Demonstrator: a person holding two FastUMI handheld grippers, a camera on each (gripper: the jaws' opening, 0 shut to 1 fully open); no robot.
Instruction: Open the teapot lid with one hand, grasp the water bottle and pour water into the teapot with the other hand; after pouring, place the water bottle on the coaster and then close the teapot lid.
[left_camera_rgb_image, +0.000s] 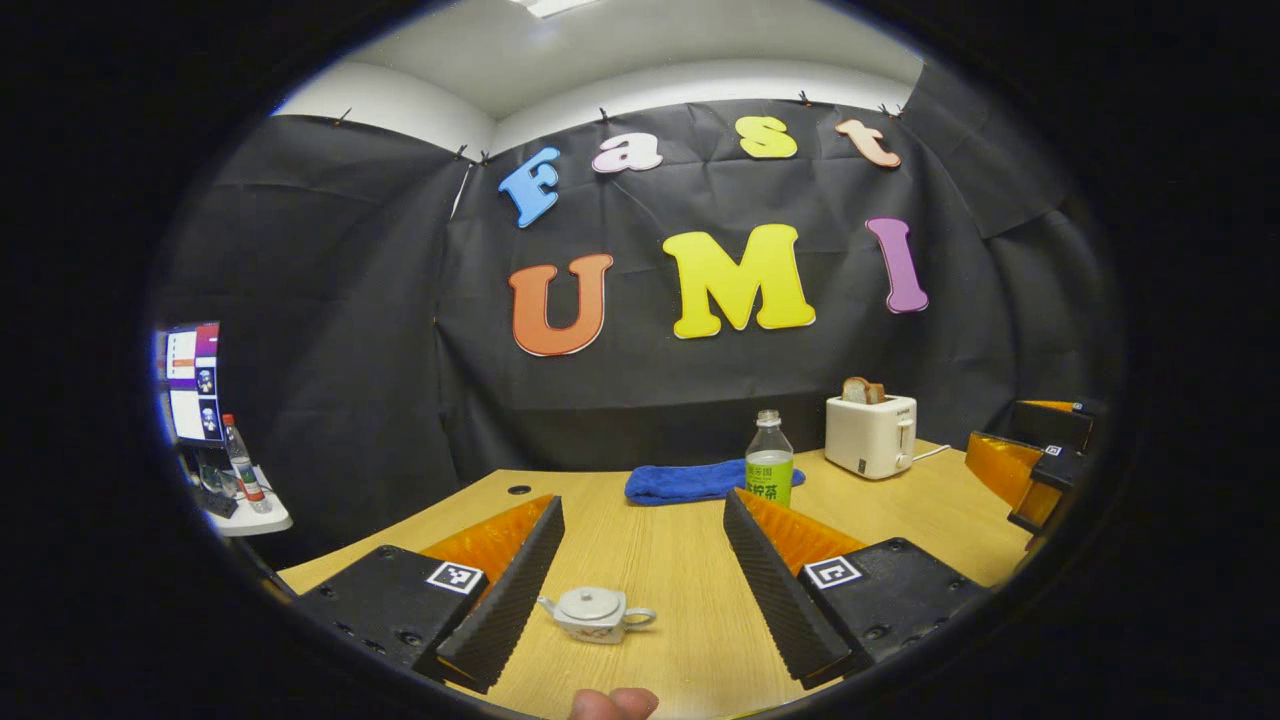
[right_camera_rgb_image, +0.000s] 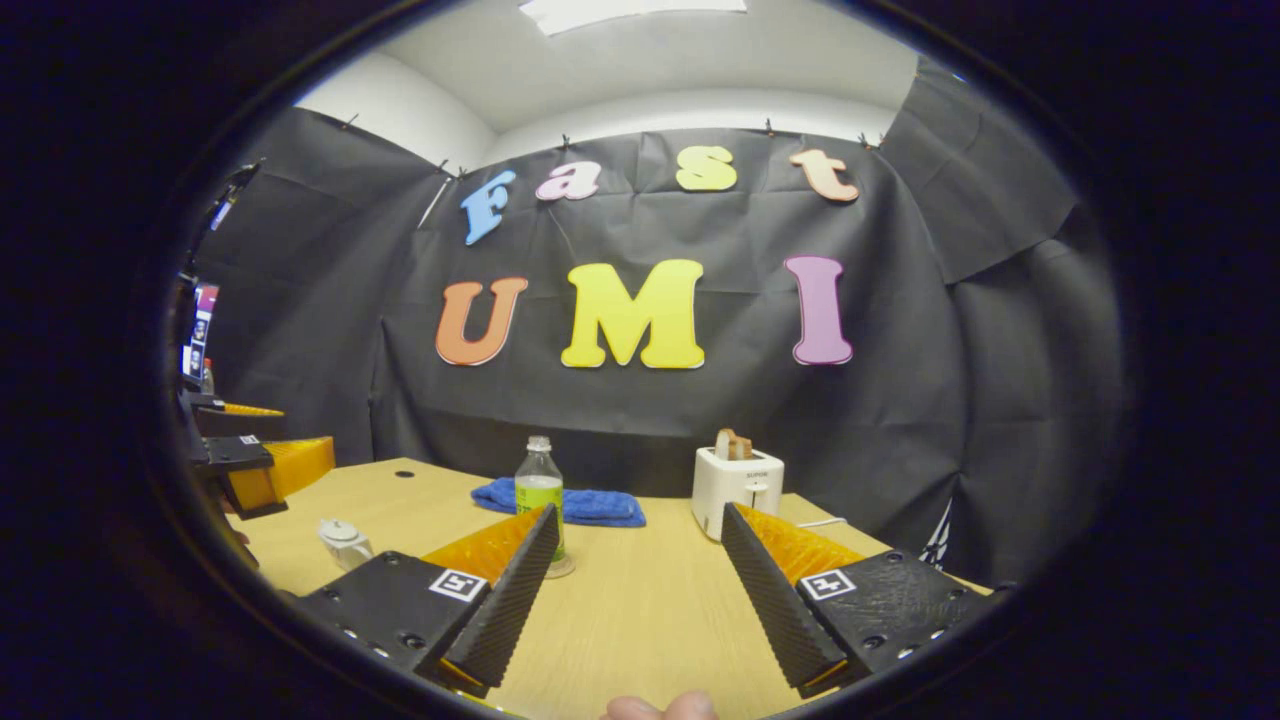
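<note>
Across the wooden table (left_camera_rgb_image: 650, 560), the biggest item is the white toaster (left_camera_rgb_image: 870, 436) with bread in its slot, standing at the far right near the black cloth wall. Just left of it lies a blue towel (left_camera_rgb_image: 690, 482), and the water bottle (left_camera_rgb_image: 769, 458) stands upright in front of that towel. The left gripper (left_camera_rgb_image: 640, 590) hovers with its fingers spread wide, holding nothing; the small teapot (left_camera_rgb_image: 595, 612), lid on, sits on the table between them, touching neither. The right gripper (right_camera_rgb_image: 640, 590) is likewise spread and empty; in the right gripper view the bottle stands just behind its left finger, and the teapot lies well off to the left.
</note>
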